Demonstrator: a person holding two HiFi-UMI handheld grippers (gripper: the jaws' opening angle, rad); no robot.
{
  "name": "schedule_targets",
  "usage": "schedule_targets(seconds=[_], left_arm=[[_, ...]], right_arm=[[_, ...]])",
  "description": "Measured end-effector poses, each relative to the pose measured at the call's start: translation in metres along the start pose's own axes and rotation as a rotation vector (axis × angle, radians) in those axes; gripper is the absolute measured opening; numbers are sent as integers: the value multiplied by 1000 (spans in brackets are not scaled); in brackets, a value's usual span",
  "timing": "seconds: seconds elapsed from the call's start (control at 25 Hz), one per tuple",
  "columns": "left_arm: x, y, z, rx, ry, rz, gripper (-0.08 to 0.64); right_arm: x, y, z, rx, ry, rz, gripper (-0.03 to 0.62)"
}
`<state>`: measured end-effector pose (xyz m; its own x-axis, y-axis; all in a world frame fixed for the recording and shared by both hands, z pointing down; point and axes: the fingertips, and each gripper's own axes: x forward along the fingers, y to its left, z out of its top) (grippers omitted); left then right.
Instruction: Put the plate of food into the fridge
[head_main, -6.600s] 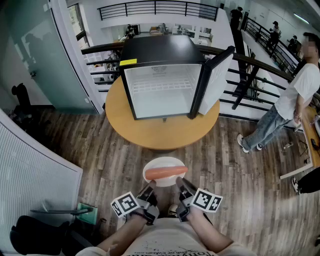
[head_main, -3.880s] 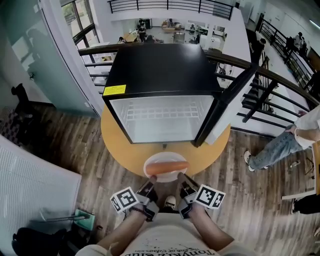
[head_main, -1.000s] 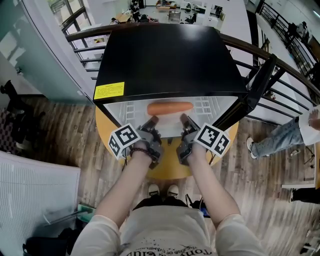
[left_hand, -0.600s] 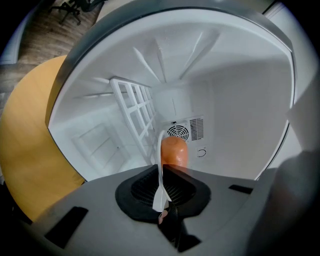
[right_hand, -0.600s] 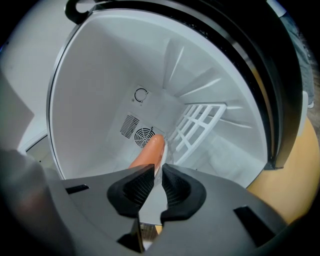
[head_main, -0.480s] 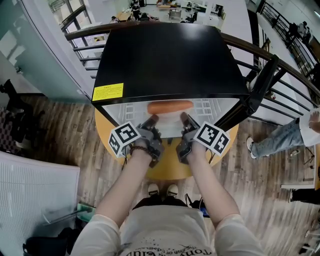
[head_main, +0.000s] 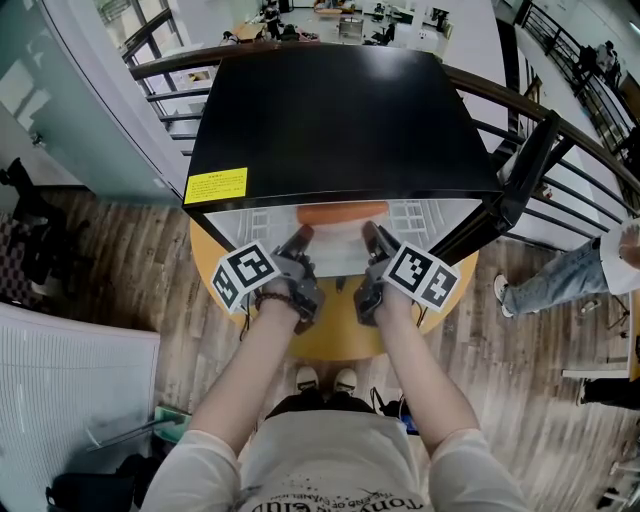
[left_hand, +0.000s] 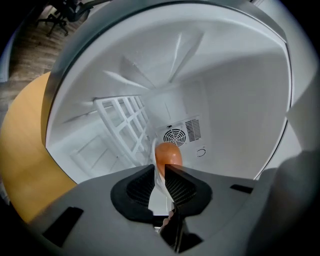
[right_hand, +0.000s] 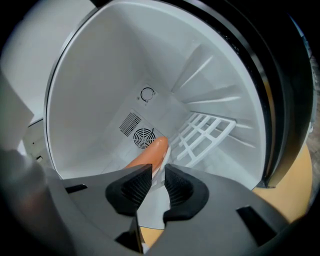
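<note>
Both arms reach forward, left gripper and right gripper clamping the plate inside the fridge.

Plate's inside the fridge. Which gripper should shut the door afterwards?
Right, probably. The open door hangs at the fridge's right side, nearer the right gripper; the left gripper would have to cross over. Both are shut on the plate now.

A round wooden table stands on plank floor beside a dark railing.
</note>
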<state>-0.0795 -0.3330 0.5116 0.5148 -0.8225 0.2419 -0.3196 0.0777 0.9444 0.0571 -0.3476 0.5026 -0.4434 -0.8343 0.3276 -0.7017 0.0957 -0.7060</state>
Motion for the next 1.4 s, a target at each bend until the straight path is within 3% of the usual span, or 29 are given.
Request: schedule_targets(seconds=[0.48, 0.72, 0.8, 1.04, 1.28, 1.4], left_arm=[[-6, -1, 17, 92, -40, 19, 60], [-13, -5, 18, 143, -43, 17, 60], [-19, -7, 13, 211, -32, 24, 60], [-52, -4, -14, 517, 39, 51, 60], [-94, -17, -48, 915, 99, 19, 34], [-112, -19, -67, 986, 121, 4, 25]], right_arm=[[-1, -7, 14, -250, -25, -103, 110], [-9, -9, 16, -229, -33, -93, 107], [-17, -10, 15, -235, -37, -90, 104], [-49, -20, 3, -318, -36, -103, 62], [-98, 3, -33, -443, -12, -23, 37], [-116, 13, -58, -489, 15, 0, 31]])
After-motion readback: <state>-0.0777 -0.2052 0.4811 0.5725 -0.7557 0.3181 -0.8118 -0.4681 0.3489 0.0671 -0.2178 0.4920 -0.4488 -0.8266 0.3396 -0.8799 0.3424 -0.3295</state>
